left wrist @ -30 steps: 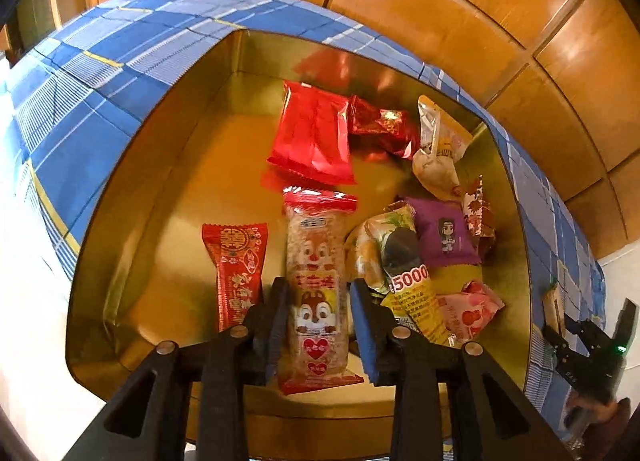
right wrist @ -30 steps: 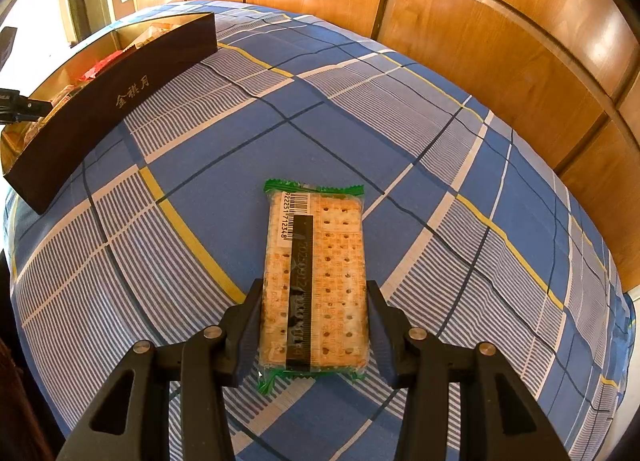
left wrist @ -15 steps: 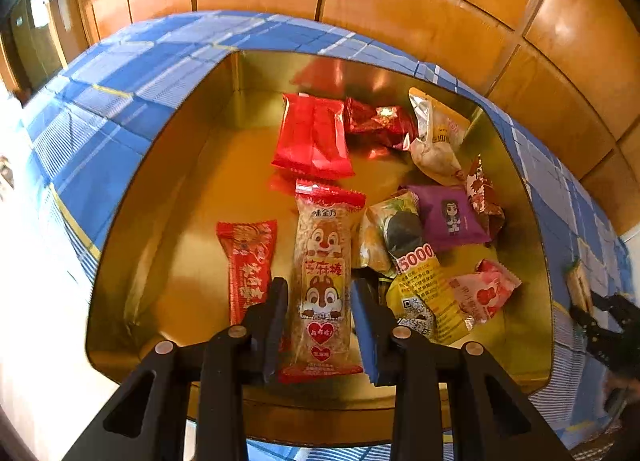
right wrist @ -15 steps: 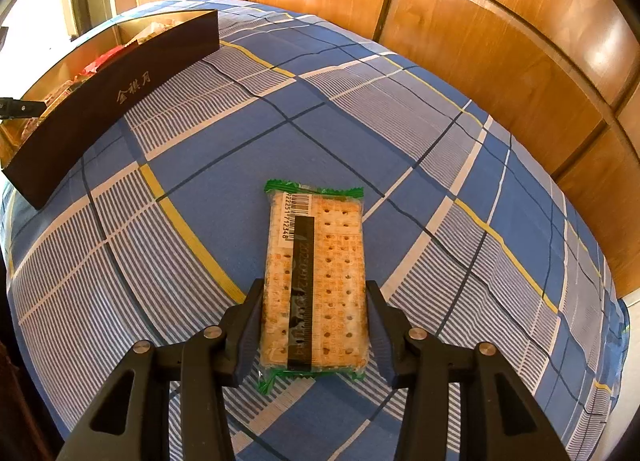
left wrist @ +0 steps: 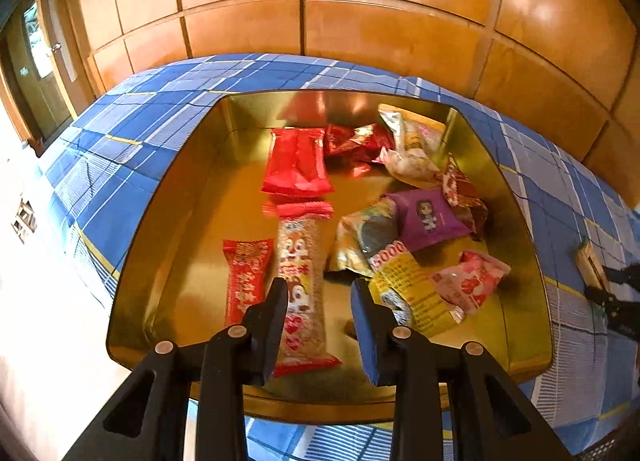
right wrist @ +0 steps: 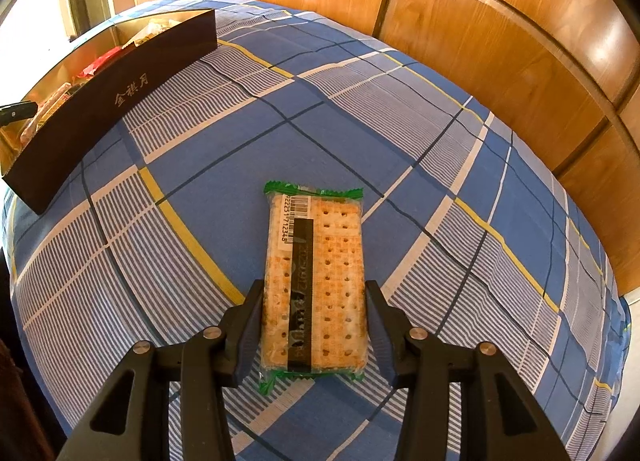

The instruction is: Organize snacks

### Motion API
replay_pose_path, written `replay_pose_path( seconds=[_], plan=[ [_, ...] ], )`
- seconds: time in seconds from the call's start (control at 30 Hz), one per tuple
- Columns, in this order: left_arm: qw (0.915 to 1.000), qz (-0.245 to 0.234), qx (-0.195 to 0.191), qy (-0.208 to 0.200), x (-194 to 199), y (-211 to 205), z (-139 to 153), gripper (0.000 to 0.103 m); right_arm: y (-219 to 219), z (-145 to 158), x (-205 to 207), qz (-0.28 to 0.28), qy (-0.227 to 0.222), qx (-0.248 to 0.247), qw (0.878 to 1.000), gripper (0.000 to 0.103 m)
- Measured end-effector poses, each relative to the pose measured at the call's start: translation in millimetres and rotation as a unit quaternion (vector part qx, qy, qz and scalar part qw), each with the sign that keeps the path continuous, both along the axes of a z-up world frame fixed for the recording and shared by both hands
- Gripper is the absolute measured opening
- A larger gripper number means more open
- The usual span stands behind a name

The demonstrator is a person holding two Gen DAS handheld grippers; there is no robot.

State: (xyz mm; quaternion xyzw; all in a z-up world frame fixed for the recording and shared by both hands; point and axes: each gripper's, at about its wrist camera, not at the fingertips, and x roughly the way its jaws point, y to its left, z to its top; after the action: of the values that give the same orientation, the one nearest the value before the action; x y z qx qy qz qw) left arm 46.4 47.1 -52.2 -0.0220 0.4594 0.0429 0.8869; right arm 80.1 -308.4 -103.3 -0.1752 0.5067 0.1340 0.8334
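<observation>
A gold-lined box (left wrist: 172, 221) holds several wrapped snacks. My left gripper (left wrist: 320, 325) is open above its near side; a long chipmunk-print snack (left wrist: 300, 285) lies in the box between and below its fingers, not gripped. A red packet (left wrist: 297, 163) and a purple packet (left wrist: 428, 217) lie further in. My right gripper (right wrist: 314, 325) is open, its fingers either side of a green-edged cracker pack (right wrist: 316, 281) lying flat on the blue checked cloth (right wrist: 400, 133). The box's dark outer wall (right wrist: 116, 97) shows at the left of the right wrist view.
Wooden wall panels (left wrist: 360, 21) stand behind the table. The right gripper and cracker pack show small at the right edge of the left wrist view (left wrist: 612, 289). The cloth's near-left edge (left wrist: 92, 273) drops to a bright floor.
My left gripper has let go of the chipmunk snack, opened wider and pulled back and up from the box. The right gripper and cracker pack have barely moved.
</observation>
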Motion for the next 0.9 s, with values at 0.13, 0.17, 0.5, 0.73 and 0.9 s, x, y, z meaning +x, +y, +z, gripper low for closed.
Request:
replay_pose_path(
  seconds=[0.13,0.17,0.5,0.73,0.9],
  plan=[
    [1.0000,-0.007,0.005,-0.002,-3,-7,1,0.033,-1,1,4,-0.002,0.009,0.004,1.000,0.048],
    [1.0000,-0.008,0.005,-0.002,-4,-8,1,0.033,-2,1,4,-0.004,0.012,0.006,1.000,0.049],
    [0.9999,-0.011,0.008,-0.005,-6,-14,3,0.034,-2,6,8,-0.007,0.018,0.015,1.000,0.049],
    [0.9999,-0.009,0.008,-0.004,-6,-14,4,0.034,-3,15,6,-0.006,0.009,0.020,1.000,0.048],
    [0.9999,-0.006,0.010,-0.008,-7,-13,4,0.034,-1,16,1,-0.002,0.005,0.010,1.000,0.046]
  ],
)
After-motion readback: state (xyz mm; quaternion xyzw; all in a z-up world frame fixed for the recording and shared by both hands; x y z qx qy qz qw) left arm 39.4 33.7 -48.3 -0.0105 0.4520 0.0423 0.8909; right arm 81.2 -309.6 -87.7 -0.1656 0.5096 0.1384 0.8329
